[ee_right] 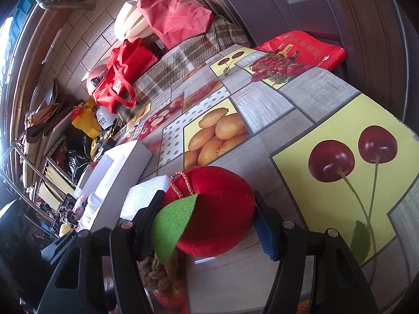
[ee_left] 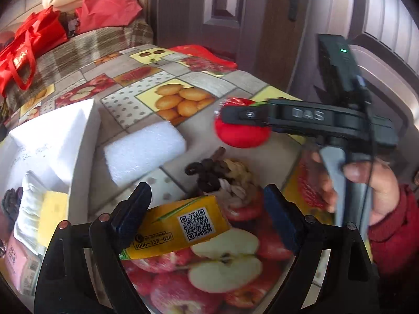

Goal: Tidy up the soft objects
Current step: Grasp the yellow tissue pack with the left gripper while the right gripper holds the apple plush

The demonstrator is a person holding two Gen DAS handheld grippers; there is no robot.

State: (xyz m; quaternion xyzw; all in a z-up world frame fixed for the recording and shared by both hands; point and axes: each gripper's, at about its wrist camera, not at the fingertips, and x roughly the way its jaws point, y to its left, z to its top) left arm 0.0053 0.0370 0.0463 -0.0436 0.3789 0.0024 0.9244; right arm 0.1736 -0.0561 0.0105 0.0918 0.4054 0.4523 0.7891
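A yellow soft pack (ee_left: 178, 227) with a QR code lies on the fruit-print tablecloth (ee_left: 162, 83) between the fingers of my left gripper (ee_left: 207, 191). The left pad touches its end and the right pad stands clear of it, so the gripper is open. My right gripper (ee_right: 208, 198) is shut on a red plush apple (ee_right: 214, 209) with a green felt leaf, both pads against its sides. The left wrist view shows that apple (ee_left: 241, 136) held above the table. A white foam block (ee_left: 144, 151) and a braided rope knot (ee_left: 225, 178) lie between the two.
A white open box (ee_left: 52, 136) at the left holds a yellow sponge (ee_left: 55, 206), a white cloth and a pink pack. Red bags (ee_right: 123, 78) sit on a plaid cover beyond the table. A door (ee_left: 225, 13) stands behind. A red-sleeved hand (ee_left: 379, 191) grips the right tool.
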